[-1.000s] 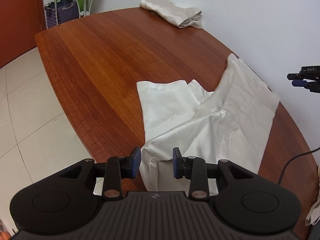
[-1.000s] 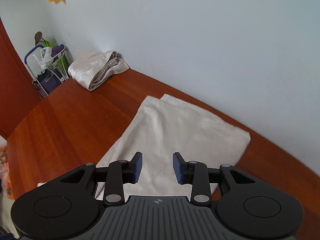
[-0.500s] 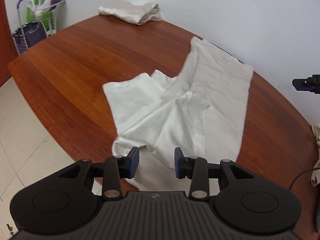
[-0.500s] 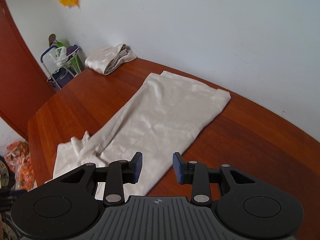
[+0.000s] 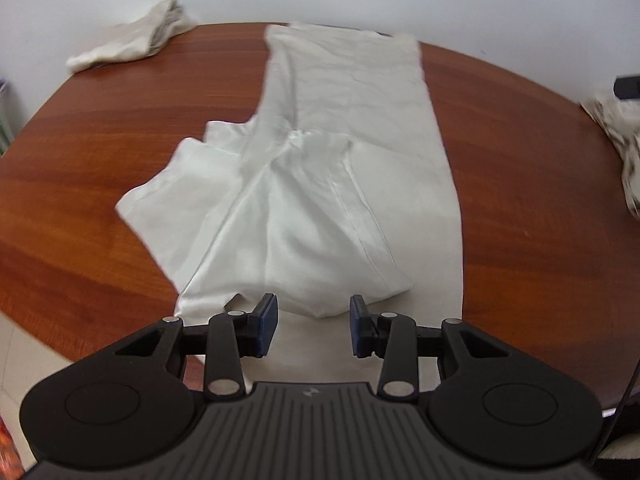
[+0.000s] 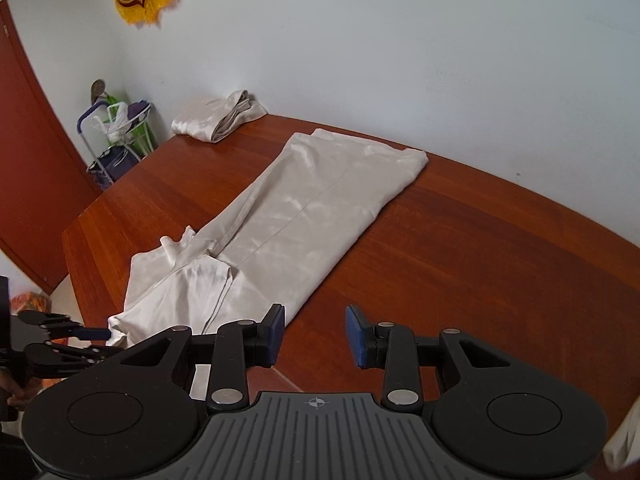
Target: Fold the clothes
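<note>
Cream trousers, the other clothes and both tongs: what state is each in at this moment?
Cream trousers: spread lengthwise on the table, one leg bunched and crossed at the near end, not yet folded.
Folded garment: neatly folded at the far corner.
Crumpled garment: loose heap by the table's edge.
Left tongs: open, holding nothing, over the trousers' near end.
Right tongs: open, holding nothing, over bare table.

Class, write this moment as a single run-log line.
step: fold clothes | left gripper: open, over near end of cream trousers | right gripper: open, above table | second garment: already folded
</note>
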